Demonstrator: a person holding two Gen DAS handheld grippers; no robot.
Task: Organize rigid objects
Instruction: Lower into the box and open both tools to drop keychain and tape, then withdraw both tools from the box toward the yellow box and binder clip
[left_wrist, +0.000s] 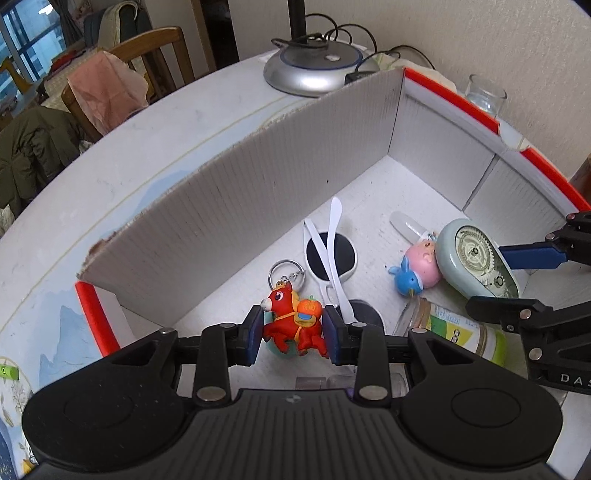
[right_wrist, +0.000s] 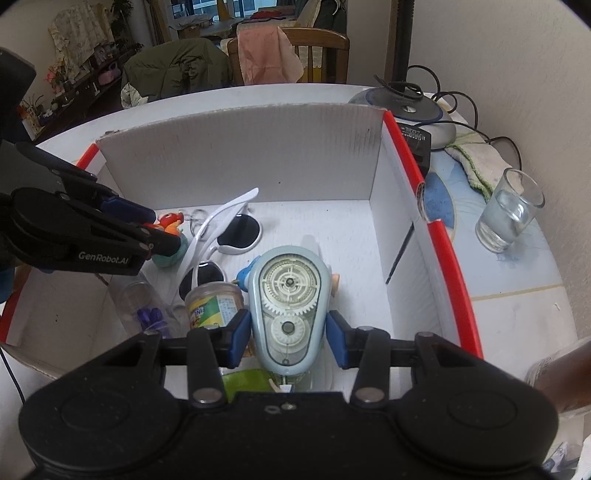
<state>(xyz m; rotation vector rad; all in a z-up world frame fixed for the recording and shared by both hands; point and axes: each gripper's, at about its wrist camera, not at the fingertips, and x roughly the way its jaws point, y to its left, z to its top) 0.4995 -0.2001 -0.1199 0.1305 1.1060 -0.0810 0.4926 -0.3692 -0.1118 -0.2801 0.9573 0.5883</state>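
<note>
My left gripper has its pads clamped on the red horse keychain, held low inside the white cardboard box; to its right lie the white sunglasses, then the pink pig toy and a blue bird figure touching it; my right gripper brackets the pale-blue gear-window correction tape dispenser — the left pad touches it, the right shows a sliver of gap, so I cannot tell if it is gripped.

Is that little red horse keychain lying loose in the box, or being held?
Held. The red toy horse keychain sits clamped between the left tool's blue pads, above the floor of the white cardboard box.
</note>
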